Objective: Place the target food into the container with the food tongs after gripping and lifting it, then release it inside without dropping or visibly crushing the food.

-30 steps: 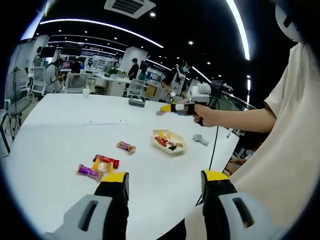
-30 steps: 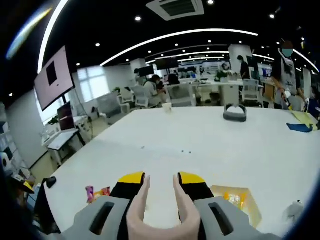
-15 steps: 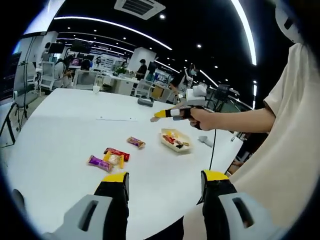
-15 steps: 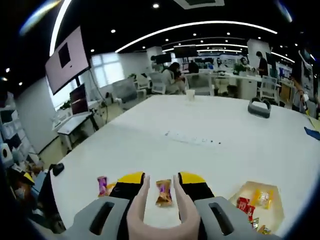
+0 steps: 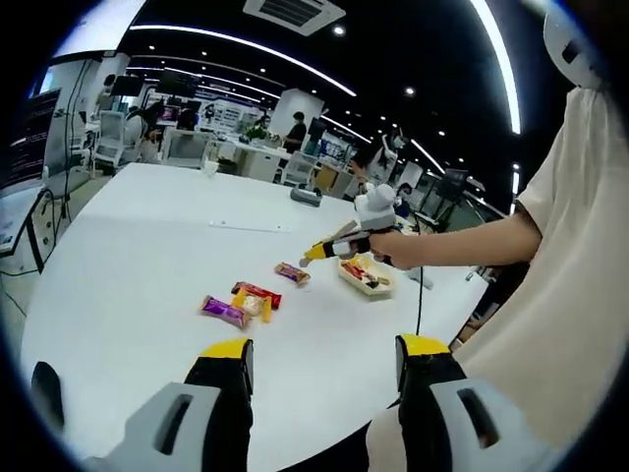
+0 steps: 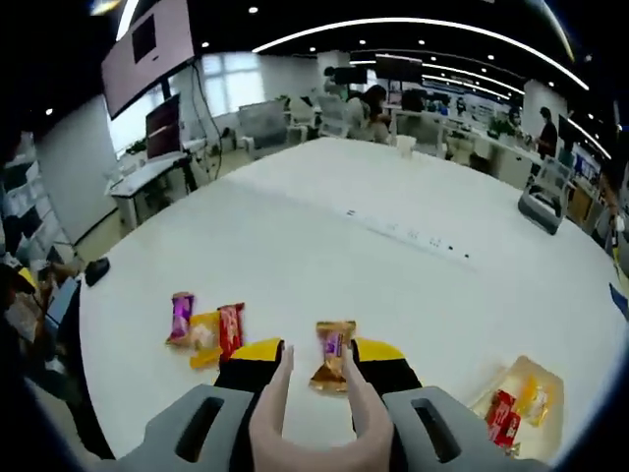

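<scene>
One second has been enough to bring the right claw [image 6: 313, 366] down from a level sweep of the room to a steep look at the white counter [image 6: 324, 246]. The pink food tongs [image 6: 313, 413] it carries now point straight at a purple-and-tan wrapped snack [image 6: 331, 354]. That snack lies flat on the counter with its near end between the two tong tips, which stand spread on either side of it and do not appear to pinch it yet (contact is hard to judge from this angle). The claw's yellow-tipped jaws are pressed against the outside of the tongs, holding them but not squeezing them closed.

From the left gripper view the same approach shows from the side: the right claw [image 5: 316, 253] reaches out over the counter toward that snack [image 5: 292, 272], with the container [image 5: 364, 275] just beyond it, already holding a few wrapped pieces. Three more snacks [image 5: 241, 303] sit in a loose cluster nearer the left claw [image 5: 324, 366], whose jaws are wide apart with nothing between them.

My reading is that aiming is finished and the gentle squeeze comes next, then a short carry to the container.
</scene>
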`<state>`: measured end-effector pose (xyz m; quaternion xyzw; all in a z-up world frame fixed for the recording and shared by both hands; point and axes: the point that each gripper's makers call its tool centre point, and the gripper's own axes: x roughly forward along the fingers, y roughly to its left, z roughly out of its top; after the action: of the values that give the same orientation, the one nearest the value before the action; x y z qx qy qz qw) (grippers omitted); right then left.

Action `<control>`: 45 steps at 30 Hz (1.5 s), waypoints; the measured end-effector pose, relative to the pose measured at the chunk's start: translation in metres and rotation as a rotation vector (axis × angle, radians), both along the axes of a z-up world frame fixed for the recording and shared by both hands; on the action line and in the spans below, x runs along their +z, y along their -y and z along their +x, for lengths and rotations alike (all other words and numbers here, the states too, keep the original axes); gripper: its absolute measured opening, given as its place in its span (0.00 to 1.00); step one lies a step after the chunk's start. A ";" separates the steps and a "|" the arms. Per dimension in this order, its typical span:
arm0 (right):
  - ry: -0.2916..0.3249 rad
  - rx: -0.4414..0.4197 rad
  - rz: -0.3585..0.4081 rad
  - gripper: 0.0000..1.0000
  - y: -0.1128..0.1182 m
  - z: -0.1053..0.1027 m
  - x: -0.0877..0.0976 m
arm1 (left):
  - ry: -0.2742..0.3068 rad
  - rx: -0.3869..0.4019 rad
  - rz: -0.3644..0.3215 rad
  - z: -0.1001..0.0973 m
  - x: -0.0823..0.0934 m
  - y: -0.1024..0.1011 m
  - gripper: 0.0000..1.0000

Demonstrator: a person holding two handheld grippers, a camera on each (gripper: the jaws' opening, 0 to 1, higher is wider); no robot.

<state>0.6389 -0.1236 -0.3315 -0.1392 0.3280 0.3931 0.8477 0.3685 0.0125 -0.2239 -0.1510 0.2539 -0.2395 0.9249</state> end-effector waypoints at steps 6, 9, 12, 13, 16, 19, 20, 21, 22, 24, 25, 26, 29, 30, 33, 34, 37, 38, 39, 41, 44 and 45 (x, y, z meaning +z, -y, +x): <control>-0.028 0.006 -0.045 0.26 0.000 0.007 -0.019 | -0.011 0.020 -0.002 0.001 -0.003 -0.006 0.58; -0.029 0.014 -0.072 0.25 0.002 0.011 -0.026 | -0.020 0.029 -0.003 -0.001 -0.005 -0.007 0.58; -0.036 0.018 -0.074 0.26 0.001 0.013 -0.029 | -0.032 0.041 -0.007 -0.003 -0.007 -0.007 0.58; -0.035 0.022 -0.079 0.26 0.000 0.014 -0.030 | -0.034 0.044 -0.007 -0.004 -0.007 -0.007 0.58; -0.036 0.030 -0.084 0.26 -0.003 0.015 -0.033 | -0.044 0.053 -0.009 -0.006 -0.010 -0.007 0.58; -0.043 0.027 -0.080 0.26 -0.006 0.016 -0.035 | -0.052 0.061 -0.010 -0.007 -0.011 -0.007 0.58; -0.047 0.016 -0.078 0.25 -0.005 0.017 -0.036 | -0.054 0.064 -0.010 -0.007 -0.011 -0.007 0.58; -0.048 0.012 -0.078 0.25 -0.005 0.019 -0.036 | -0.055 0.066 -0.010 -0.007 -0.012 -0.007 0.58; -0.050 0.010 -0.076 0.25 -0.005 0.019 -0.037 | -0.056 0.069 -0.010 -0.007 -0.011 -0.007 0.58; -0.050 0.008 -0.076 0.25 -0.006 0.020 -0.038 | -0.057 0.074 -0.012 -0.007 -0.011 -0.006 0.58; -0.051 0.007 -0.076 0.25 -0.006 0.021 -0.038 | -0.058 0.077 -0.011 -0.007 -0.011 -0.006 0.58; -0.053 0.007 -0.077 0.25 -0.006 0.022 -0.039 | -0.058 0.079 -0.013 -0.006 -0.011 -0.006 0.58; -0.062 0.003 -0.080 0.25 -0.006 0.022 -0.042 | -0.063 0.079 -0.011 -0.006 -0.012 -0.005 0.58; -0.067 -0.001 -0.078 0.24 -0.006 0.021 -0.043 | -0.062 0.079 -0.010 -0.006 -0.012 -0.005 0.58; -0.069 -0.002 -0.081 0.21 -0.006 0.021 -0.043 | -0.061 0.088 -0.010 -0.005 -0.011 -0.006 0.58; -0.070 -0.004 -0.082 0.20 -0.006 0.021 -0.044 | -0.061 0.093 -0.010 -0.005 -0.011 -0.006 0.58; -0.065 -0.008 -0.084 0.19 -0.005 0.022 -0.042 | -0.061 0.097 -0.009 -0.005 -0.010 -0.006 0.58; -0.064 -0.007 -0.084 0.19 -0.005 0.023 -0.042 | -0.061 0.097 -0.010 -0.005 -0.010 -0.006 0.58; -0.063 -0.007 -0.084 0.19 -0.005 0.023 -0.042 | -0.061 0.096 -0.009 -0.004 -0.010 -0.005 0.58; -0.059 -0.007 -0.074 0.18 -0.005 0.023 -0.039 | -0.060 0.094 -0.009 -0.003 -0.010 -0.004 0.58; -0.054 -0.009 -0.059 0.18 -0.005 0.024 -0.034 | -0.059 0.092 -0.009 -0.002 -0.009 -0.002 0.58; -0.060 -0.009 -0.049 0.18 -0.006 0.023 -0.032 | -0.058 0.089 -0.010 -0.001 -0.009 -0.001 0.58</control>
<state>0.6622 -0.1176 -0.3635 -0.1468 0.3632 0.3851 0.8356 0.3674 0.0130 -0.2330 -0.1736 0.2722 -0.1947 0.9262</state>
